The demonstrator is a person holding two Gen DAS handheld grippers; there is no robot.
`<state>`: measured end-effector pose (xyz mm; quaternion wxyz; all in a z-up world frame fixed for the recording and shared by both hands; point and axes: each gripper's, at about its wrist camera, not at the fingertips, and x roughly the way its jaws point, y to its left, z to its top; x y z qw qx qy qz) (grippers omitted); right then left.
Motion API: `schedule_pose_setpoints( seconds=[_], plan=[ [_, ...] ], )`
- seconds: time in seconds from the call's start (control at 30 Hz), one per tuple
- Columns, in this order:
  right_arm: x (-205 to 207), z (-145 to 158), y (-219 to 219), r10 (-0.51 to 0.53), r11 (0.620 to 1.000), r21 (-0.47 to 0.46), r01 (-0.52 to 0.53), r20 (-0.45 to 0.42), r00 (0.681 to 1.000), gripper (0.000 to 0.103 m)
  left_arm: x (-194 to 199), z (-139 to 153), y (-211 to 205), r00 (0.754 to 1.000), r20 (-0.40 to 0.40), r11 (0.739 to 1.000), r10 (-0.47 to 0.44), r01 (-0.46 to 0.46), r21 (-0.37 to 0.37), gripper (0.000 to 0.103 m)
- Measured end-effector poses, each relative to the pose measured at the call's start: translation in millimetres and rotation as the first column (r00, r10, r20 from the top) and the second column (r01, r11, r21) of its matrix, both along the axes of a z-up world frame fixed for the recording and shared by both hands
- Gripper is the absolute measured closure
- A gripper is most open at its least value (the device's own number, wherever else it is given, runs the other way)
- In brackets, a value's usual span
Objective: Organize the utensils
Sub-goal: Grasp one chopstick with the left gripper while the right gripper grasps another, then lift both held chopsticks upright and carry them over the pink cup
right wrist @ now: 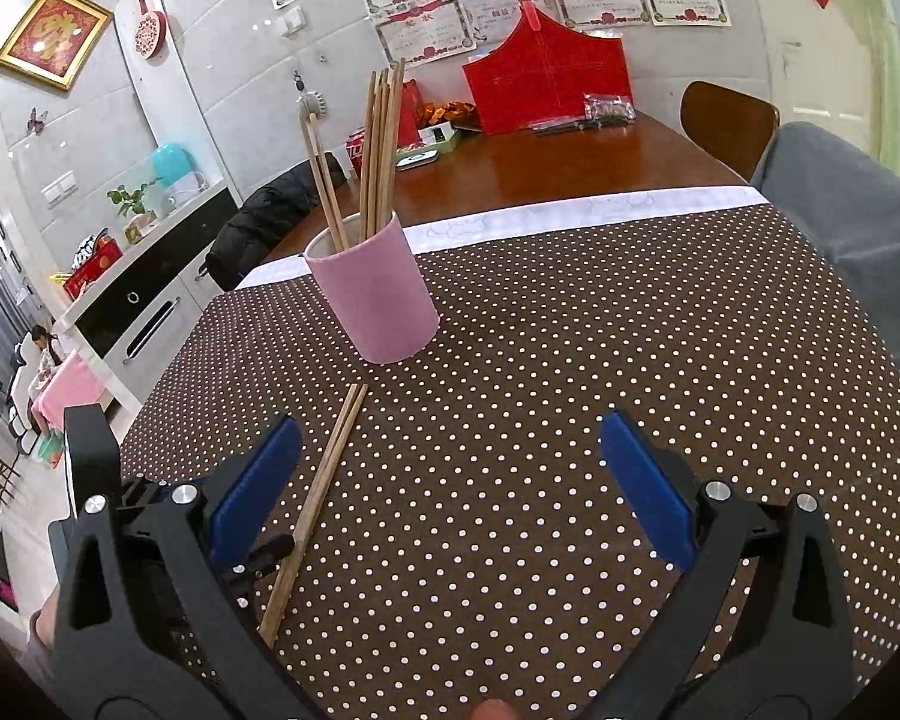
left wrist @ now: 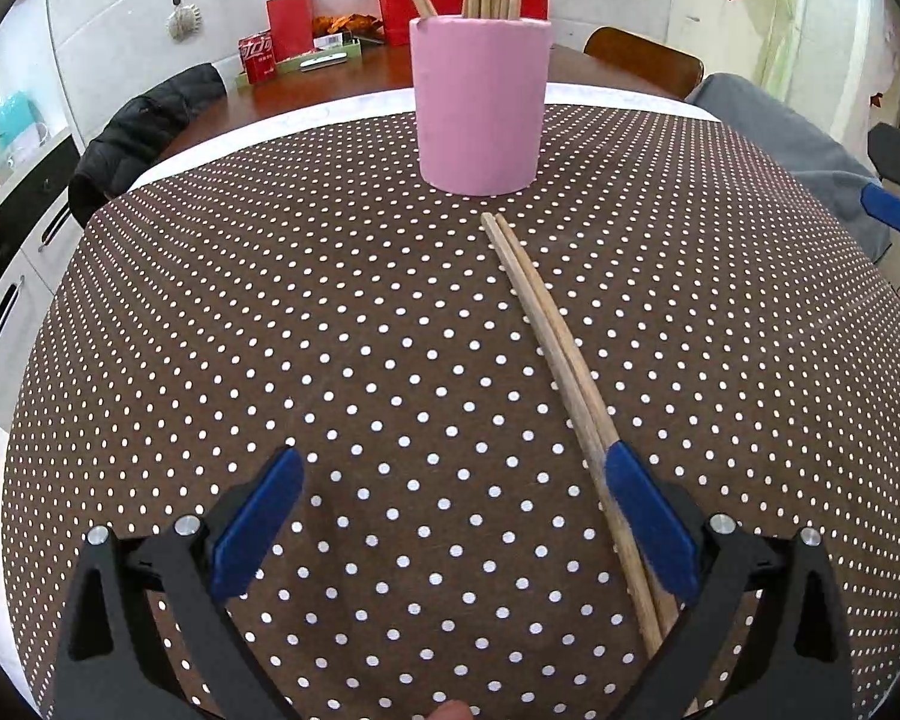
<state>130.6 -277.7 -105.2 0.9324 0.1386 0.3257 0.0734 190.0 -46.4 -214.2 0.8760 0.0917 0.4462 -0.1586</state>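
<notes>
Nearest the left wrist camera, the left gripper (left wrist: 453, 516) was seen low over the polka-dot cloth (left wrist: 270, 330), its jaws held wide apart with nothing between them. A pair of wooden chopsticks (left wrist: 555, 342) was laid side by side on the cloth, their near ends passing under or just beside the right-hand blue pad (left wrist: 648, 522); whether that pad touched them could not be told. From there the pair ran away toward the pink holder (left wrist: 480, 105), its far tips stopping just short of the holder's base.

In the right wrist view, the right gripper (right wrist: 450, 480) was likewise held over the cloth with its jaws spread and empty. The same pair of chopsticks (right wrist: 318, 498) was seen lying just beside its left-hand pad (right wrist: 255, 486), pointing toward the holder.

Further off, the pink holder (right wrist: 375, 294) was stood upright on the cloth, with several more chopsticks (right wrist: 378, 150) set in it, leaning at slightly different angles. Beyond the cloth's white edge, the bare wooden desk (right wrist: 570, 168) was seen, carrying a red box (right wrist: 546, 81) near the wall.
</notes>
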Motion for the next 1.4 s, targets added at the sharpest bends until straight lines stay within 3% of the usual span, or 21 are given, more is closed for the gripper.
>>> schedule_pose_setpoints(
  seconds=[0.17,0.33,0.67,0.8,0.9,0.97,1.17,1.33,1.37,1.4],
  plan=[
    [-0.3,-0.7,-0.4,0.001,1.000,0.006,-0.001,-0.006,1.000,0.005,8.3,-2.3,-16.2,1.000,0.006,1.000,0.000,0.000,0.027,0.004],
    [-1.9,-3.5,1.9,0.010,1.000,-0.009,-0.010,-0.032,0.999,0.005,15.2,-2.5,-5.4,1.000,0.005,0.999,0.014,-0.014,0.031,0.004],
    [16.7,-48.4,85.5,0.184,0.969,-0.117,-0.217,-0.239,0.953,0.007,38.6,-5.5,30.2,0.999,0.006,0.999,0.054,-0.054,0.008,0.004],
    [32.1,-60.8,103.7,0.194,0.954,-0.169,-0.247,-0.280,0.940,0.029,47.5,-5.6,39.7,0.998,0.002,0.998,0.061,-0.061,0.002,0.004],
    [28.9,-65.4,112.4,0.179,0.921,-0.293,-0.256,-0.265,0.948,0.047,47.7,-6.7,39.0,0.999,0.000,0.999,0.052,-0.052,0.009,0.004],
    [24.9,-62.7,108.5,0.190,0.915,-0.299,-0.270,-0.270,0.944,0.065,49.3,-5.1,33.2,0.999,0.002,0.999,0.034,-0.034,0.026,0.004],
    [32.1,-54.8,75.7,0.190,0.925,-0.263,-0.276,-0.309,0.932,0.066,65.6,6.0,-2.4,0.998,0.032,0.990,-0.057,0.052,0.131,0.004],
    [62.7,-54.7,85.4,0.203,0.919,-0.258,-0.298,-0.337,0.919,0.066,84.4,1.7,-24.1,0.993,0.003,0.977,-0.114,0.112,0.183,0.005],
    [68.8,-58.9,89.6,0.199,0.913,-0.272,-0.305,-0.355,0.914,0.069,88.1,2.1,-25.1,0.993,-0.002,0.977,-0.117,0.116,0.182,0.008],
    [72.3,-60.6,91.0,0.186,0.910,-0.290,-0.295,-0.351,0.918,0.070,90.4,3.4,-24.3,0.992,-0.013,0.978,-0.129,0.130,0.165,0.018]
  ],
)
